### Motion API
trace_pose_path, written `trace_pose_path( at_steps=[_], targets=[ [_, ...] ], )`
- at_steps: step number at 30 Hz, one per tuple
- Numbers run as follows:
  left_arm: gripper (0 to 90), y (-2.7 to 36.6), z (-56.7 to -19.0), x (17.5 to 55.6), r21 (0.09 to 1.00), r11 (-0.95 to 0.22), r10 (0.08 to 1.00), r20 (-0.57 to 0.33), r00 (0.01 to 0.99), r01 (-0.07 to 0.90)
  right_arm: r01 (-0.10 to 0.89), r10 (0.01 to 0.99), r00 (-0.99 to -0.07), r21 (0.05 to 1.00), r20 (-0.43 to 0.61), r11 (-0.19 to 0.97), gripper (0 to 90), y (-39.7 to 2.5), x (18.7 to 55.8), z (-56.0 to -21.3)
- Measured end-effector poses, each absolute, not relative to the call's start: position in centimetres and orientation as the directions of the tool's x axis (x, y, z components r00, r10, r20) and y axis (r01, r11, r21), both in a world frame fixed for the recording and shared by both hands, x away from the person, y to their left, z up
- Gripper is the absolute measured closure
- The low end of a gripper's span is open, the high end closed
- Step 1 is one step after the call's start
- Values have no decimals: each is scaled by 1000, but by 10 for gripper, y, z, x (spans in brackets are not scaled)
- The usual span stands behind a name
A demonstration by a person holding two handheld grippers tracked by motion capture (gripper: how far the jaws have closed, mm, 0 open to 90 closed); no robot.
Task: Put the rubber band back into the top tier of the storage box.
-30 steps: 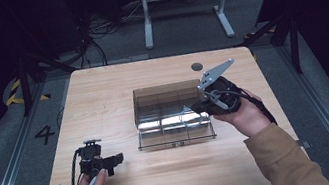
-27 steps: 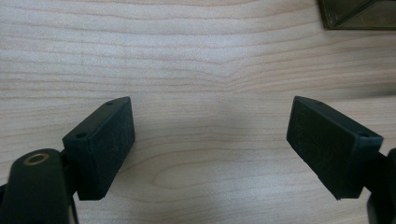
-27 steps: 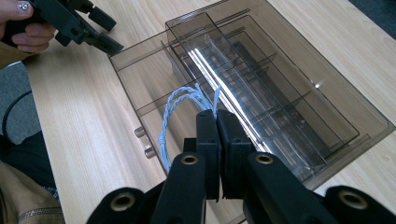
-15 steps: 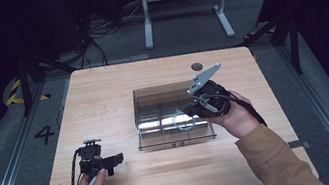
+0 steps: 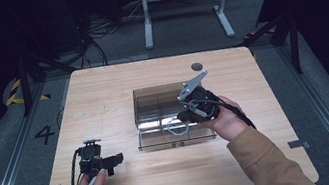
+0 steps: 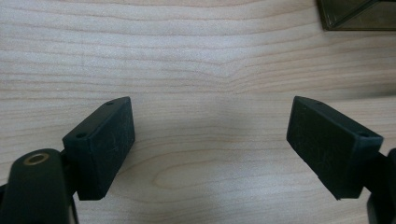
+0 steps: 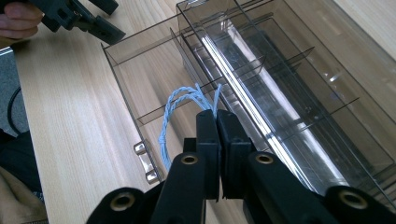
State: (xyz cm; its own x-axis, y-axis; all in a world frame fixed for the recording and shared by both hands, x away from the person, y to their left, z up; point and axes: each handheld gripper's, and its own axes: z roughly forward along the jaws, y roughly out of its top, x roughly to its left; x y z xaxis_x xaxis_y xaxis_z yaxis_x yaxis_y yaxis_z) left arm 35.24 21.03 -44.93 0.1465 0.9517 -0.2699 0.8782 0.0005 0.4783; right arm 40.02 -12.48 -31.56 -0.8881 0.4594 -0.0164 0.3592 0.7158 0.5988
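- Here the right gripper [image 7: 215, 116] has its jaws pressed together on a light blue twisted cord [image 7: 180, 109], pinching it at their very tips; in the high view the same gripper [image 5: 183, 118] hangs over the near part of the box.
- The cord loops out ahead of the jaws and to their left, then trails back down beside them. Its long axis runs roughly along the jaws' own line, not across it.
- Directly below and ahead of the jaw tips lies the pulled-out drawer [image 7: 128, 88] of a smoky clear organizer box [image 7: 299, 93], with thin dividers splitting it into compartments. The cord hangs above the compartment nearest the drawer's metal pull; whether its lower end already touches the drawer floor is hard to tell through the tinted plastic.
- The left gripper [image 6: 210, 140] has its jaws wide apart with nothing between them, only bare wooden table [image 6: 187, 60] ahead. A corner of the box shows far ahead and to the right of its jaws.
- In the high view the left gripper [image 5: 113, 160] sits well apart from the box [image 5: 153, 99], near the table's front edge, so the right hand is plainly the nearer one.
- Judging from this, the coming move is a short drop: the compartment lies straight under the tips, so lowering and parting the jaws should let the cord fall in.
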Motion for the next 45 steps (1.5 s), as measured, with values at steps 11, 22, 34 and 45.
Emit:
trace_pose_path(
  at_steps=[11,22,34,45],
  targets=[
    [160,210,-449,352,476,0,952,-270,146,879,371,460,-888,571,-13,732,885,-118,402,-327],
    [160,210,-450,353,474,-1,952,-270,146,881,379,456,-890,552,-1,743,884,-114,403,-336],
    [160,210,-450,353,474,0,952,-270,145,881,389,454,-891,534,11,750,882,-111,405,-343],
    [160,210,-450,353,474,2,952,-271,144,881,399,454,-891,515,22,758,878,-110,406,-351]
  ],
)
